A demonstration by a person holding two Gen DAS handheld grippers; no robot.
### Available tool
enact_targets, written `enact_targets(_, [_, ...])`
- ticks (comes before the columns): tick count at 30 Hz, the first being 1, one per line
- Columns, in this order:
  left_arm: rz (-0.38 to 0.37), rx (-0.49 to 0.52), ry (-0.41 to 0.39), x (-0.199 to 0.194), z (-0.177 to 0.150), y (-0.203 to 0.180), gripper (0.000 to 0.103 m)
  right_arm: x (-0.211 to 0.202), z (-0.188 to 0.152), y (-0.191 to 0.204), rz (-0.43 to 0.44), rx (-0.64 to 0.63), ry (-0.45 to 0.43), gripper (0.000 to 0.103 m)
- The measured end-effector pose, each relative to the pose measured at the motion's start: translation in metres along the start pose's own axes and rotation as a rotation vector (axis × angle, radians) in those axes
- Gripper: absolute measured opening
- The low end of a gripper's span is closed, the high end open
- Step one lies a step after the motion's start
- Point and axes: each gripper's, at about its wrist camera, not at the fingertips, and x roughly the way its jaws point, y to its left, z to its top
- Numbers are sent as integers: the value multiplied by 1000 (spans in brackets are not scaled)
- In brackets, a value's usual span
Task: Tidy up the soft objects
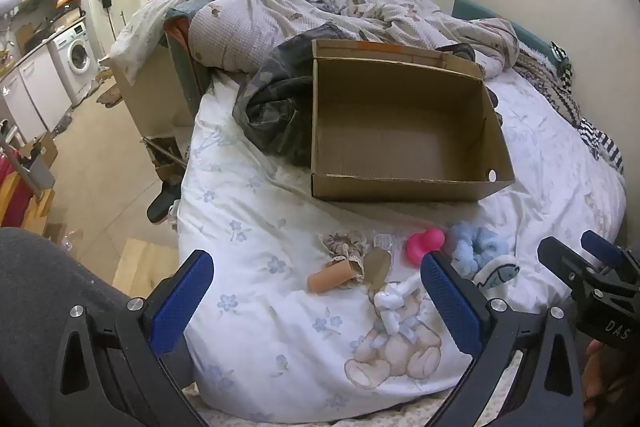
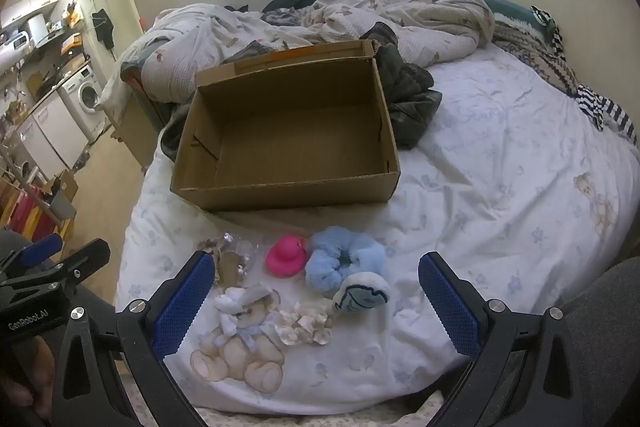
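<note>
An empty cardboard box [image 1: 404, 139] [image 2: 288, 135] stands open on the bed. In front of it lies a cluster of small things: a pink rubber duck [image 1: 426, 243] [image 2: 285, 254], a fluffy blue scrunchie [image 1: 478, 247] [image 2: 340, 263], a white pouch with a blue fish [image 1: 498, 273] [image 2: 362, 295], a beige lace scrunchie [image 1: 344, 243], a tan roll [image 1: 332, 277], a white-and-blue knotted cloth [image 1: 392, 303] [image 2: 236, 301] and a cream scrunchie [image 2: 304, 325]. My left gripper [image 1: 316, 303] is open and empty, near the cluster. My right gripper [image 2: 316, 303] is open and empty above it.
A crumpled duvet [image 1: 304, 15] and dark clothes [image 1: 276, 107] [image 2: 408, 95] lie behind and beside the box. The bed's left edge drops to the floor [image 1: 100, 167]. A washing machine [image 1: 78, 61] stands far left. The bed sheet [image 2: 500, 167] stretches to the right.
</note>
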Motion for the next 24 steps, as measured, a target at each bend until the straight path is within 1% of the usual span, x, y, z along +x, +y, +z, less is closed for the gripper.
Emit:
enact_targets(1, [3,0,0,0,0,0,103,0,0,0,-6,-3,11,103])
enact_targets(24, [8,-5,-1,0,-1,4,103,-1,0,0,-8,-8,-4,103])
